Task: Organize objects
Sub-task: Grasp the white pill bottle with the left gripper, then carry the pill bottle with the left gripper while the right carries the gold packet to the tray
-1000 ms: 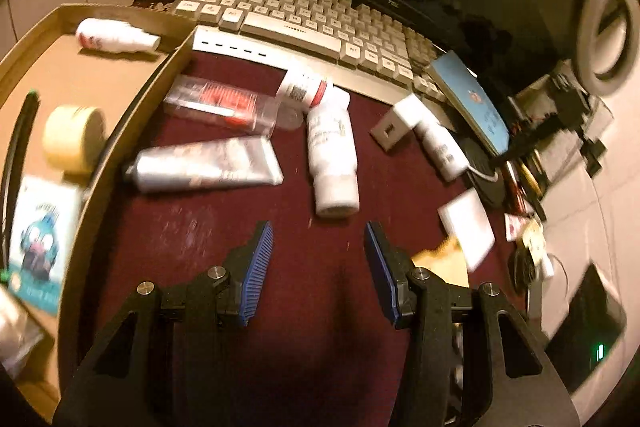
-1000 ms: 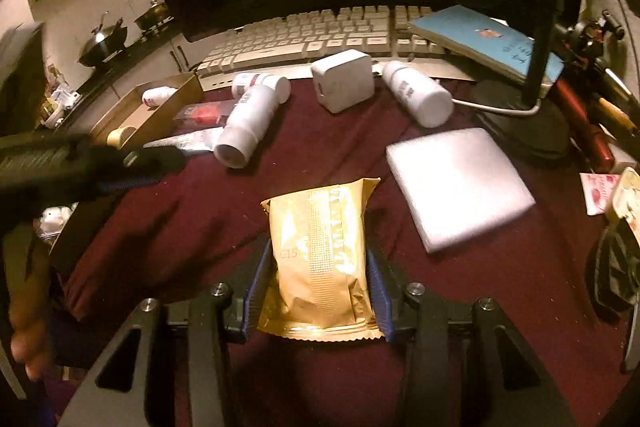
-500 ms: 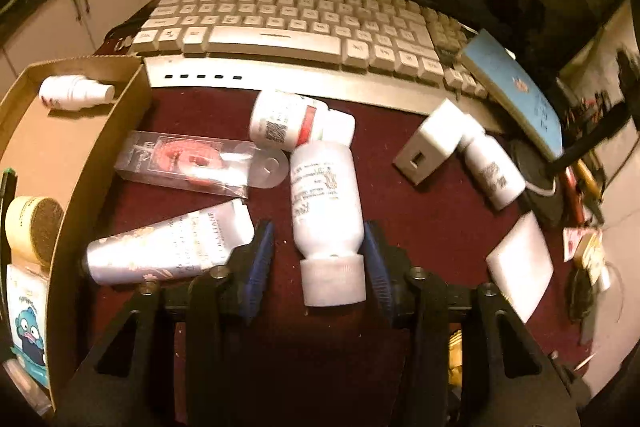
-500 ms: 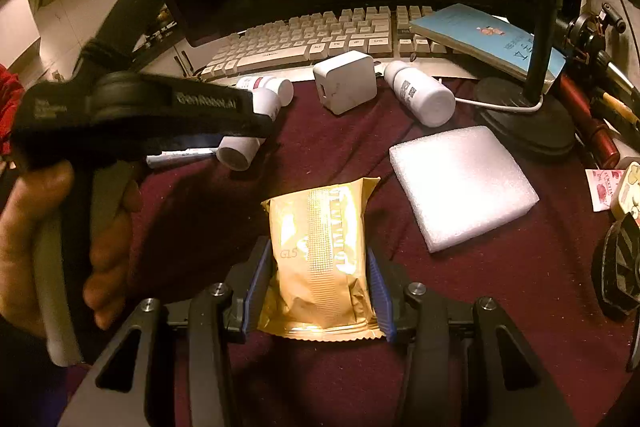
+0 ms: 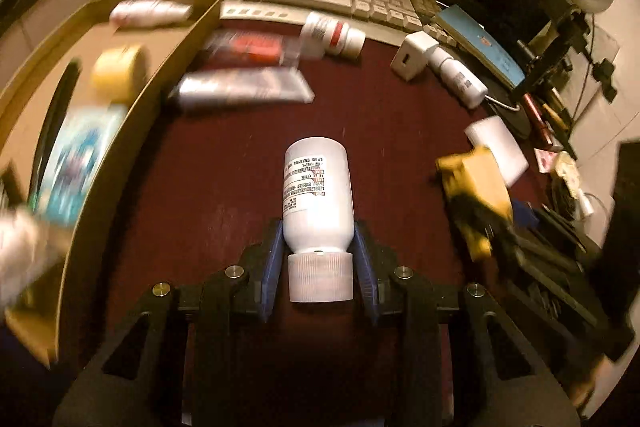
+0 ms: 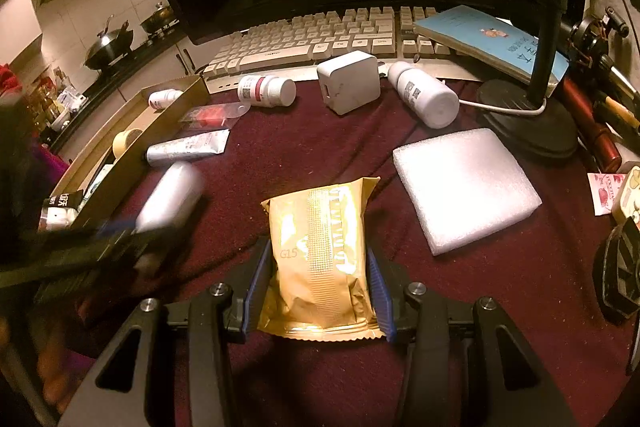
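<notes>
My left gripper (image 5: 318, 247) is shut on a white pill bottle (image 5: 316, 187), cap toward the camera, held above the dark red cloth; it shows blurred in the right wrist view (image 6: 172, 197). My right gripper (image 6: 318, 267) is shut on a gold foil packet (image 6: 320, 251), also seen in the left wrist view (image 5: 476, 183). A cardboard tray (image 5: 148, 99) at the left holds a tape roll (image 5: 116, 71), a small white bottle (image 5: 148, 13) and a blue packet.
On the cloth lie a silver tube (image 6: 186, 149), a clear red-labelled packet (image 6: 212, 115), a red-banded bottle (image 6: 266, 91), a white adapter (image 6: 350, 85), another white bottle (image 6: 424, 97) and a foam pad (image 6: 464, 187). A keyboard (image 6: 312, 39), monitor and lamp base (image 6: 524, 125) stand behind.
My left gripper closed on the white bottle and lifted it back off the cloth, toward the left. My right gripper still holds the gold packet in place.
</notes>
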